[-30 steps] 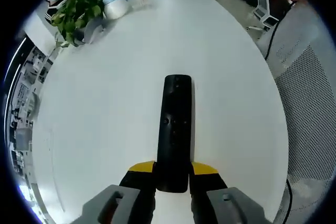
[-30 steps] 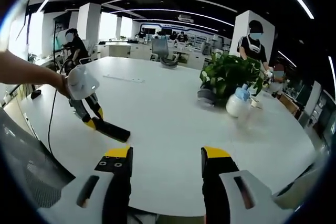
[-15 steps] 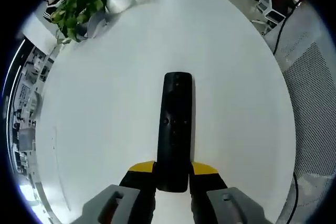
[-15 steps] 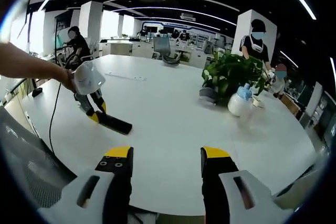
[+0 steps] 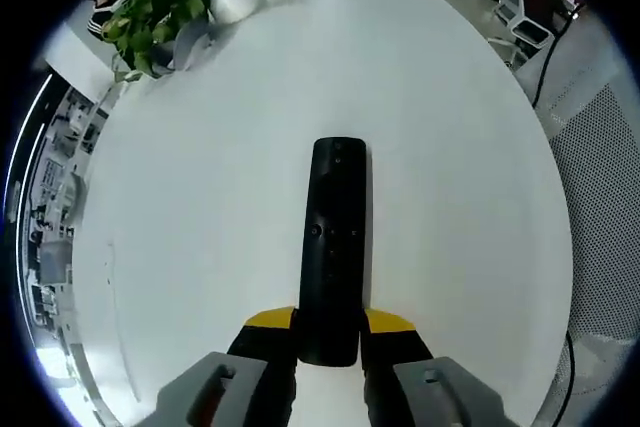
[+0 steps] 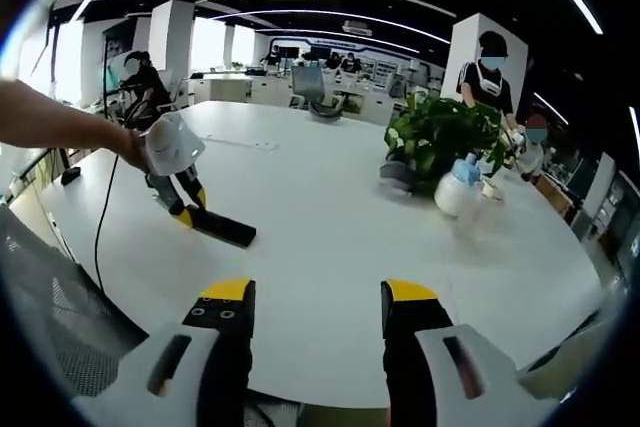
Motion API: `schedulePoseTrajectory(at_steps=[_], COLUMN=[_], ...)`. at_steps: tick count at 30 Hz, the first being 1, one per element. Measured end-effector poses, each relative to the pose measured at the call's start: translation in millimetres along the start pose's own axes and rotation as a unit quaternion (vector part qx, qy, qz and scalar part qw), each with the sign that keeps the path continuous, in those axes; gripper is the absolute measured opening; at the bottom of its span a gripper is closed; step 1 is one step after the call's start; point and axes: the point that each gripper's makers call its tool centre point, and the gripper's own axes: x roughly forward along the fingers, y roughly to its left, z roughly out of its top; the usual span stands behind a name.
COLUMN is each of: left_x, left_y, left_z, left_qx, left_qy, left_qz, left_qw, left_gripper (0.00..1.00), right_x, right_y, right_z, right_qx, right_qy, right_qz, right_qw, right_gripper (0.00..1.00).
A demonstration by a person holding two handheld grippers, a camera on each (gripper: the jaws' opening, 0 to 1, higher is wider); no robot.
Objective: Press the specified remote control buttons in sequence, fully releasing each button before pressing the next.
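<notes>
white table (image 5: 200,197) is large and oval. plant (image 6: 437,137) and spray bottle (image 6: 458,190) stand at its far side. left gripper (image 5: 328,322) is clamped on the near end of the black remote (image 5: 333,237), held just above the table. right gripper (image 6: 312,293) hangs with jaws apart, holding nothing.

Remote control (image 5: 332,247): near end hidden between the left gripper's (image 5: 329,332) fingers (image 5: 270,322); button markings too small to read. In the right gripper view, the same end is covered by those fingers. Desk (image 5: 200,197) cut off by the picture's edge beyond the fingers. Spray bottle (image 6: 458,187) partly blurred; plant pot (image 6: 398,176) mostly behind leaves.
</notes>
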Motion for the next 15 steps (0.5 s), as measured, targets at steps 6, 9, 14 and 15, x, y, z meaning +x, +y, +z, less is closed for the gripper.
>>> schedulePoseTrajectory(at_steps=[6, 9, 14, 15], left_x=[0.9, 1.9, 2.6, 2.5], left_y=[3.7, 6.2, 11.6, 12.5], left_z=[0.6, 0.8, 1.4, 1.5], left_qx=[-0.006, -0.008, 0.002, 0.004], left_qy=[-0.004, -0.003, 0.001, 0.002], left_qz=[-0.005, -0.005, -0.001, 0.000], left_qw=[1.0000, 1.0000, 1.0000, 1.0000], left_gripper=[0.23, 0.23, 0.23, 0.23], right_x=[1.9, 1.7, 2.3, 2.2], right_y=[-0.4, -0.2, -0.2, -0.8], right_z=[-4.4, -4.2, -6.5, -6.6], right_qx=[-0.002, 0.000, -0.004, -0.004], right_qy=[0.012, 0.012, 0.019, 0.019], right_qz=[0.000, 0.001, 0.001, -0.001], right_qw=[0.9999, 0.9999, 0.9998, 0.9998], right_gripper=[0.51, 0.51, 0.51, 0.51])
